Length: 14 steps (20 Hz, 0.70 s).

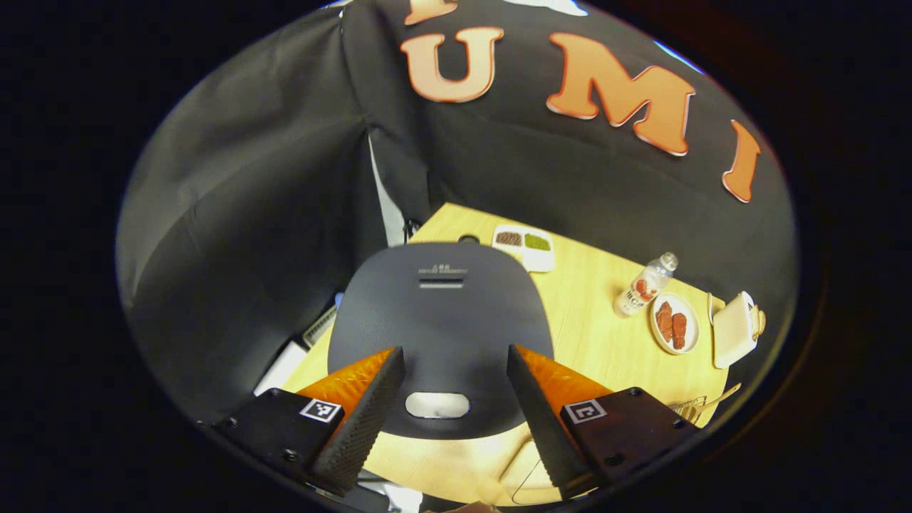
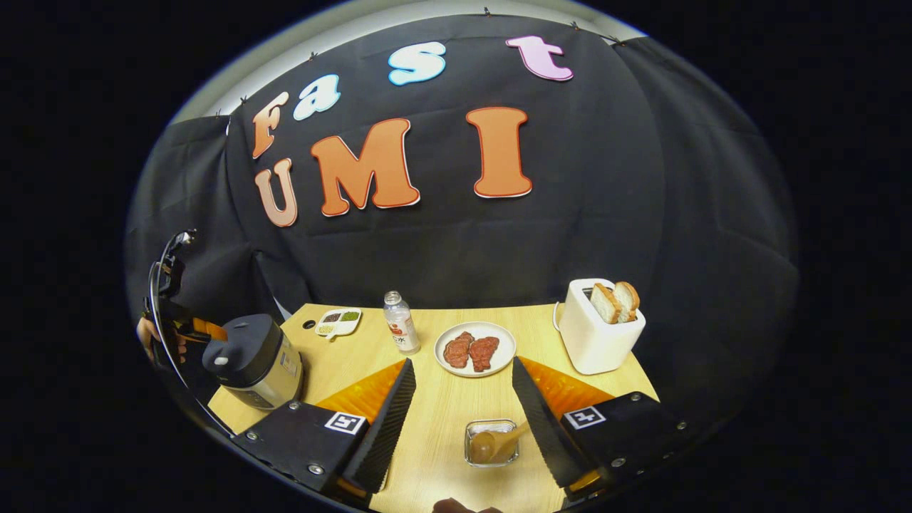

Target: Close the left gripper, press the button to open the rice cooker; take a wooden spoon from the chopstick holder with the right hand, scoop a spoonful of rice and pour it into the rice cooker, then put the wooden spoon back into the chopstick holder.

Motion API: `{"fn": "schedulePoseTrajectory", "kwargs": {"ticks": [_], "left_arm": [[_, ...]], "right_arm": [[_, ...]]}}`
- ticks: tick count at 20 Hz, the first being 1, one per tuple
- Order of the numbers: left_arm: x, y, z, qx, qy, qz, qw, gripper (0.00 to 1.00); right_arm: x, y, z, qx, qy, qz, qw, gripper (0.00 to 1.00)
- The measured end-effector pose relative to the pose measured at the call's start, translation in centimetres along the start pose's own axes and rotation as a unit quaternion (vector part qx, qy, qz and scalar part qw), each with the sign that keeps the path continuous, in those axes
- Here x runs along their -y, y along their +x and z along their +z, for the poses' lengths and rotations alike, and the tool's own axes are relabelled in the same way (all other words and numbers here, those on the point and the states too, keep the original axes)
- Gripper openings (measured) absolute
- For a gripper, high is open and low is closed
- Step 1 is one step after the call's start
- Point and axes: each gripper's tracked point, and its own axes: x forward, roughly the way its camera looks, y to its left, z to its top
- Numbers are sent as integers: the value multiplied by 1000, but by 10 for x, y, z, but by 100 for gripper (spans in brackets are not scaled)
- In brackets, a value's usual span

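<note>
The dark grey rice cooker [image 1: 442, 320] stands closed right under my left gripper [image 1: 454, 353], which is open, its fingers spread over the lid. The silver lid button [image 1: 437, 405] lies between the fingers, untouched. In the right gripper view the cooker [image 2: 253, 360] stands at the table's left, with the left gripper [image 2: 192, 329] and a hand above it. My right gripper [image 2: 463, 363] is open and holds nothing. Between its fingers, close by, a clear chopstick holder [image 2: 476, 447] holds the wooden spoon [image 2: 493, 443]. A white divided dish [image 2: 340, 320] with grains sits at the back left.
A white plate [image 2: 499, 333] carrying two pieces of meat sits mid-table, beside a small bottle [image 2: 401, 323]. At the right stands a white toaster [image 2: 595, 338] with bread slices. The wooden table [image 2: 434, 413] ends at the black cloth wall behind.
</note>
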Motion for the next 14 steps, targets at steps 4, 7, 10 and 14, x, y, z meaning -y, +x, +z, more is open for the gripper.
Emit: {"fn": "schedulePoseTrajectory", "kwargs": {"ticks": [4, 7, 10, 14], "left_arm": [[8, -40, 31, 83, 23, -9, 996, 100], [18, -76, 55, 144, 27, -20, 989, 100], [21, -109, 75, 211, 36, -27, 976, 100], [28, -150, 93, 291, 35, -37, 955, 94]], "right_arm": [[-29, 10, 12, 11, -1, 23, 1000, 86], [-51, 16, 26, 29, -16, 36, 999, 86], [-70, 19, 39, 52, -33, 44, 997, 86], [-90, 21, 52, 85, -55, 52, 993, 86]]}}
